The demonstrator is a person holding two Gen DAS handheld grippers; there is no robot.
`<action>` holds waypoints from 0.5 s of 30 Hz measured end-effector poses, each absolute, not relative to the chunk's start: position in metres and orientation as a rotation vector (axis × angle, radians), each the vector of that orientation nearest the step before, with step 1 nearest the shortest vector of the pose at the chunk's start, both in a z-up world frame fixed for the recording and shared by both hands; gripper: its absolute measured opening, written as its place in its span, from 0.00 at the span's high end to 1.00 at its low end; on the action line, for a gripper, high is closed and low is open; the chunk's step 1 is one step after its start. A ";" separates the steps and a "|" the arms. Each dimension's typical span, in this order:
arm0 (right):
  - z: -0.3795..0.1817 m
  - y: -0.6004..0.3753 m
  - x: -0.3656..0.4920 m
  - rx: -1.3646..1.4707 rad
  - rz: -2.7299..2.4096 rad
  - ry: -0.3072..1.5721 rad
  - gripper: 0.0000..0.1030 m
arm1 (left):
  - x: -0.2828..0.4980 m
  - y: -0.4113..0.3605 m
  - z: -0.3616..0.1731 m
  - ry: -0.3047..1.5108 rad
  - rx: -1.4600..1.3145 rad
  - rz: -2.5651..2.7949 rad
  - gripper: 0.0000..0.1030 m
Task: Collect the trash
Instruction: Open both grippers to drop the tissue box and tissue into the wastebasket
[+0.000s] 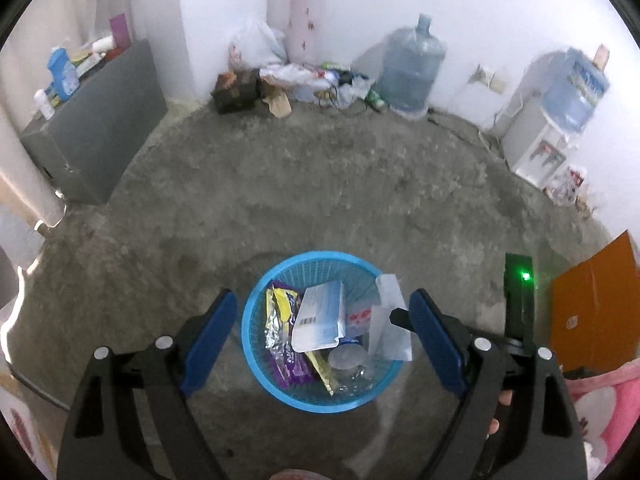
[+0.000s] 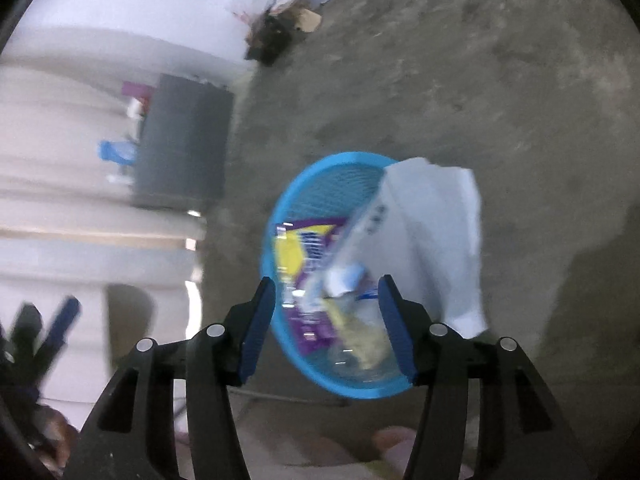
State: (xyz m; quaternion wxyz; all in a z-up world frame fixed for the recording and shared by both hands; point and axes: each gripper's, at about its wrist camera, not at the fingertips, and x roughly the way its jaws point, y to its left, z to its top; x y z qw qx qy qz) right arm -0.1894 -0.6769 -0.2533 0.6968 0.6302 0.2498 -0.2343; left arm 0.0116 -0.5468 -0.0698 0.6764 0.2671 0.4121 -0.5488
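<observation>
A blue mesh basket (image 1: 256,364) stands on the concrete floor. It holds a purple and yellow wrapper (image 1: 282,336), a pale blue packet (image 1: 320,316), a clear bottle (image 1: 348,364) and a white plastic piece (image 1: 390,320) that hangs over its right rim. My left gripper (image 1: 322,332) is open and empty above the basket. In the right wrist view, my right gripper (image 2: 326,316) is open and empty over the same basket (image 2: 288,196). The white plastic piece (image 2: 436,236) leans over the rim just past its right finger.
A grey cabinet (image 1: 96,140) stands at the left. A trash pile (image 1: 292,84), a big water jug (image 1: 412,68) and a water dispenser (image 1: 540,140) line the far wall. An orange box (image 1: 596,304) and pink cloth (image 1: 604,408) lie at the right.
</observation>
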 end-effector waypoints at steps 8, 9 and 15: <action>-0.230 -0.682 -0.238 1.484 -0.545 0.352 0.48 | 0.019 -0.471 0.001 0.832 0.483 -1.268 0.17; -0.233 -0.685 -0.243 1.491 -0.589 0.365 0.47 | 0.021 -0.454 0.010 0.817 0.465 -1.270 0.17; -0.289 -0.694 -0.258 1.583 -0.782 0.538 0.41 | 0.032 -0.376 0.034 0.783 0.414 -1.207 0.17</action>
